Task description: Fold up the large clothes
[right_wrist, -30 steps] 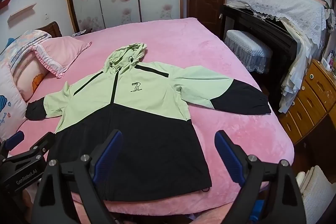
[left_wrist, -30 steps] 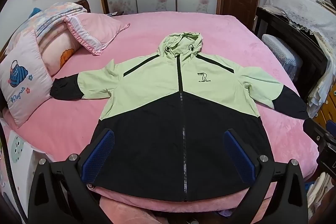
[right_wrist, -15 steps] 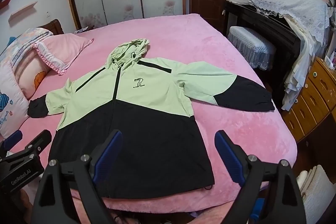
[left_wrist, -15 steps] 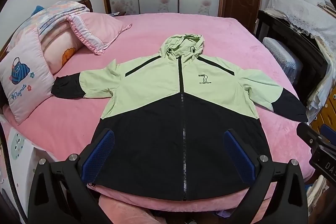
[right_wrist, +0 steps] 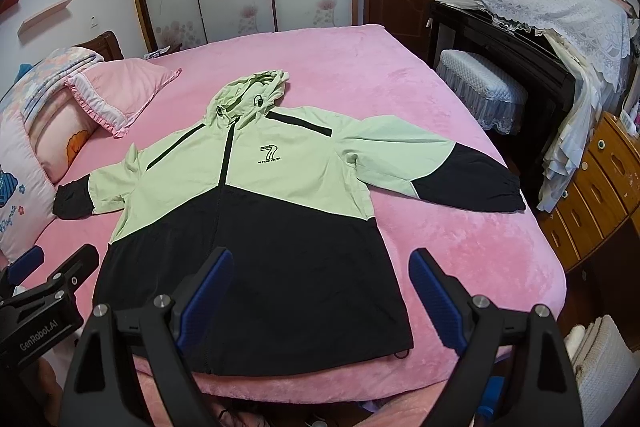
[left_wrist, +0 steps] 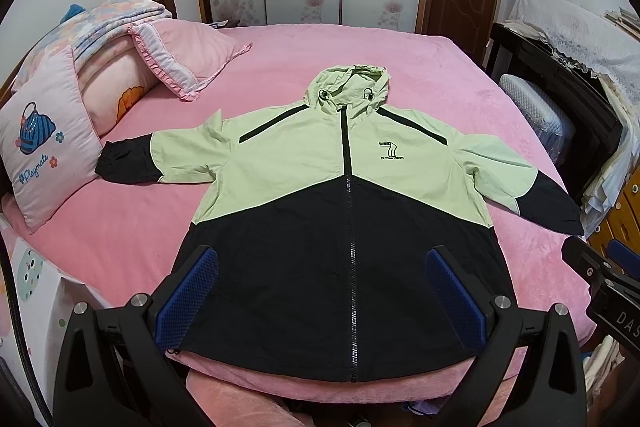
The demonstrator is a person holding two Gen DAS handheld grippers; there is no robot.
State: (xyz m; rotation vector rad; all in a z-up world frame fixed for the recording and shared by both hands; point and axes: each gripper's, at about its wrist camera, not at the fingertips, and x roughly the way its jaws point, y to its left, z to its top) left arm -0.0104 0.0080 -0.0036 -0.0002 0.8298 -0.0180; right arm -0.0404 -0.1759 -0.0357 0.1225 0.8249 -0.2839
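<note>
lying flat on the bed (left_wrist: 400,59), jacket (left_wrist: 340,211); left gripper (left_wrist: 320,291) and right gripper (right_wrist: 320,291) spread, empty

- A hooded jacket (left_wrist: 344,195), pale green on top and black below, lies flat and face up on the pink bed (left_wrist: 400,59).
- Zipped shut, unfolded.
- Both sleeves spread sideways; hem at the near edge.

one jacket (left_wrist: 344,211), one bed (left_wrist: 400,67), three pillows (left_wrist: 188,55), two grippers (left_wrist: 322,297)
</note>
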